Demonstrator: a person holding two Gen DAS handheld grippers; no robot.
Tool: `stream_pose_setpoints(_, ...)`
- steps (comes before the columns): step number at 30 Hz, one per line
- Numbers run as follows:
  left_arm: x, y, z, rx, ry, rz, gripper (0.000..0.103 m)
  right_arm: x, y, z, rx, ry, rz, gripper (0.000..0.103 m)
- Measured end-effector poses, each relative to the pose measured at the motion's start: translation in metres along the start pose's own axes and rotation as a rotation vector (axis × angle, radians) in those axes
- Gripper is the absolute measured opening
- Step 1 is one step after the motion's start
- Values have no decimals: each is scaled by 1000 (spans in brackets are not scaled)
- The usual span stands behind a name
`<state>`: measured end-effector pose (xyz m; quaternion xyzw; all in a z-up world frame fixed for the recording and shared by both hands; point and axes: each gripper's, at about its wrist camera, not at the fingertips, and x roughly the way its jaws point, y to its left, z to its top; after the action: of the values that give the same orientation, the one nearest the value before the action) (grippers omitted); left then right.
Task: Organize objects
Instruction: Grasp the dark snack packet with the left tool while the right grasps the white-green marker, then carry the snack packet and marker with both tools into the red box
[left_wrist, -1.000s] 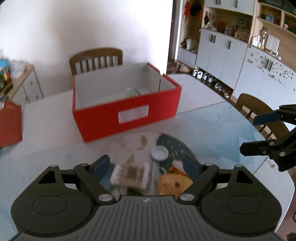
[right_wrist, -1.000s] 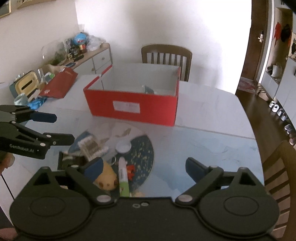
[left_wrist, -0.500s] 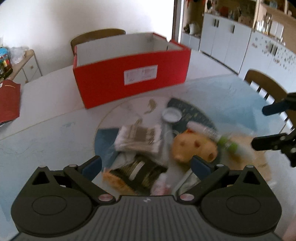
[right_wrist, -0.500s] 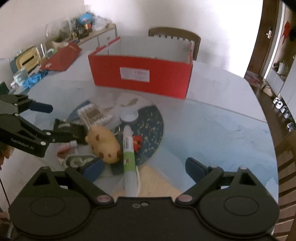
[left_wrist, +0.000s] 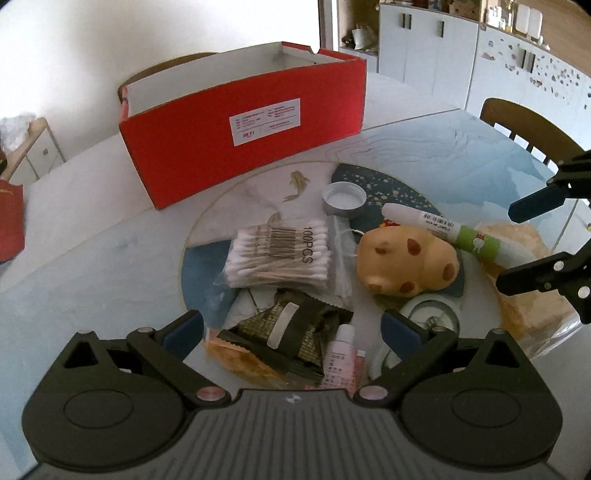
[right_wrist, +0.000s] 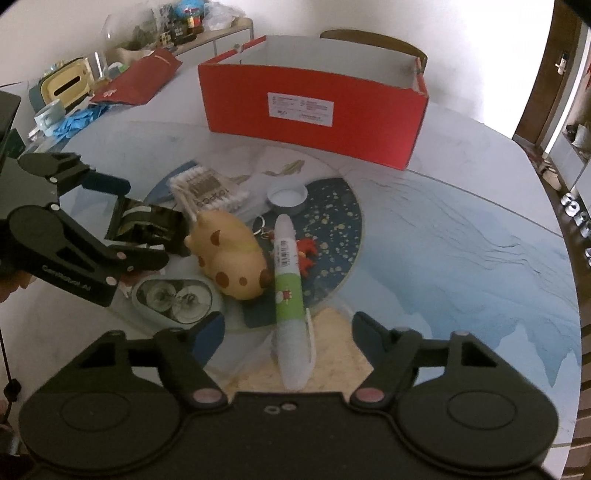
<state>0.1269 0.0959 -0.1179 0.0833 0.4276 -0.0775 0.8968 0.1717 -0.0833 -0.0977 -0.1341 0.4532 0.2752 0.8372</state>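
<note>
Your left gripper has its jaws spread wide, nothing pinched, hovering over the dark crinkled foil sachet with the small pink-and-white tube just beside it. Your right gripper is closing its jaws around the white-and-green plastic glue tube, which lies between the fingers; pads aren't touching it. That tube rests against the tan spotted pig-shaped soft toy. The clear bag of cotton swabs sits behind the sachet, the white round screw cap behind that. All of it is clustered on the round marble-and-navy inlay of the glass-topped table. The open red cardboard box stands at the far side, well apart from the pile.
</note>
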Motion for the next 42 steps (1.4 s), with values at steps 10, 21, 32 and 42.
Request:
stream_pose_setpoints(10, 5, 6, 1, -25, 13, -36, 75, 10, 2, 1, -12, 30, -15, 50)
stream_pose_setpoints(21, 3, 11, -1, -67, 26, -94, 56, 11, 2, 3, 2, 40, -33, 22)
stream_pose_setpoints(32, -10, 10, 3, -132, -6, -104, 55, -3, -2, 7, 71, 15, 2, 21)
stream_pose_setpoints(42, -30, 18, 8, -216, -43, -116, 55, -29, 2, 19, 84, -47, 26, 21)
